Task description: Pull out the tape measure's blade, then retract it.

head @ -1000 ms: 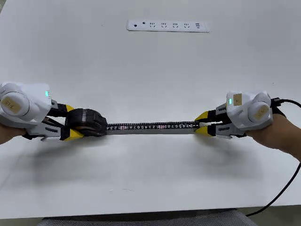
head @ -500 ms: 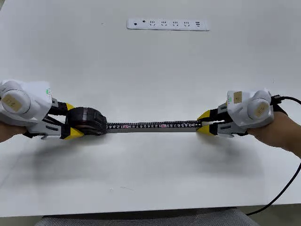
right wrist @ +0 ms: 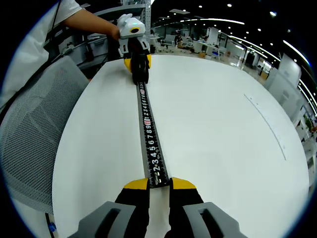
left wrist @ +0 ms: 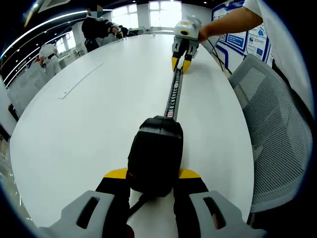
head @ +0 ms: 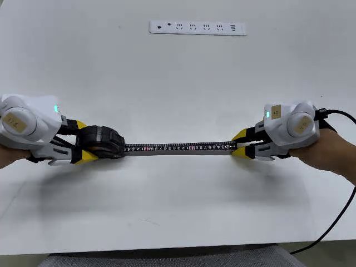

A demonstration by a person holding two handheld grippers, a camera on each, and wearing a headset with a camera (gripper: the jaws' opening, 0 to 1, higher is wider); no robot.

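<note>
Table (head: 178, 83) spans the head view. Power strip (head: 197, 28) lies on the far side, about centre, well apart from the rest. Nearer the front, tape measure case (head: 101, 142) is at the left, between the jaws of the left gripper (head: 84, 143). Blade (head: 178, 147) runs straight right from the case to the right gripper (head: 240, 144), its end pinched between that gripper's jaws. Cable (head: 332, 223) drops from behind the right gripper, off the table's front right edge. Chair (head: 167, 259) sits just before the front edge, centre.
</note>
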